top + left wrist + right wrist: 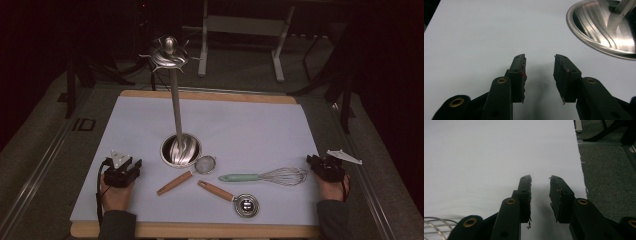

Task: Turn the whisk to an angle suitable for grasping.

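So you had both grippers resting apart-jawed and empty: left gripper [121,169] beside the stand [180,149], right gripper [327,166] just beside the whisk [270,176] on the table [240,125].

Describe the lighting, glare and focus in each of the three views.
High view: dim and dark around the edges, the white sheet is the brightest area, and the metal stand glints. Left gripper view: streaky reflections on the stand's steel base; the tongs cast a soft shadow. Right gripper view: flat, even light on the sheet; the whisk wires at the corner look blurred.
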`<state>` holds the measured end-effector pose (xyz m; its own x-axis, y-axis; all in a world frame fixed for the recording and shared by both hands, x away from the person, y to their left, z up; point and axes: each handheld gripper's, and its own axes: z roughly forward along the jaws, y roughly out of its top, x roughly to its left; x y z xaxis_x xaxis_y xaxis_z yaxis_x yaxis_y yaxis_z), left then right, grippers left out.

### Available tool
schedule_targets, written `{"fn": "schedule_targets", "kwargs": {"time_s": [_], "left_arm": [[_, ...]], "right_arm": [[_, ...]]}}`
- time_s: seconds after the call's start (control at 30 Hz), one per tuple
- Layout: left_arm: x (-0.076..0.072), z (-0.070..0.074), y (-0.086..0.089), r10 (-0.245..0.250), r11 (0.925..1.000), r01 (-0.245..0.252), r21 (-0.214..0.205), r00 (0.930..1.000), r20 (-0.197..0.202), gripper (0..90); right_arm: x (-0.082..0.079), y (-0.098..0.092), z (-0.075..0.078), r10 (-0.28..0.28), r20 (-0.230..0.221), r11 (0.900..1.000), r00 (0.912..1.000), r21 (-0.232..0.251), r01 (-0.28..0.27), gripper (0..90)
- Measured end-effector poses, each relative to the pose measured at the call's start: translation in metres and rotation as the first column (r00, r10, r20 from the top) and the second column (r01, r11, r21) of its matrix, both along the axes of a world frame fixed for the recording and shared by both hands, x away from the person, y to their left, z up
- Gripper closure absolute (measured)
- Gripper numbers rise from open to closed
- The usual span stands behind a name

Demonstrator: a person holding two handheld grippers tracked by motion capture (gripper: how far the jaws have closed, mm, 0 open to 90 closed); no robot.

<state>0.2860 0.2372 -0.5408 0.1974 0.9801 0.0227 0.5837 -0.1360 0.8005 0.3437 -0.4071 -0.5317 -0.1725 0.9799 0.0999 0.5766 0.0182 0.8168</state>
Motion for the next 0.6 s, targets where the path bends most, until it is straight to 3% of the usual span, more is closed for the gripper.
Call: {"fn": "schedule_targets", "kwargs": {"time_s": [0.27,0.6], "left_arm": [[-0.0002,-0.0001,-0.0004,0.001,1.0,-0.001,0.009,1.0,-0.001,60.6],[0.0003,-0.0004,-0.0006,-0.004,1.0,0.004,0.007,1.0,-0.003,60.3]], "right_arm": [[0.0003,0.0056,-0.0002,0.031,-0.007,0.9984,0.9995,-0.047,-0.031,68.6],[-0.0018,-0.0012,0.001,0.026,0.019,0.9994,0.9995,0.022,-0.026,67.7]]}}
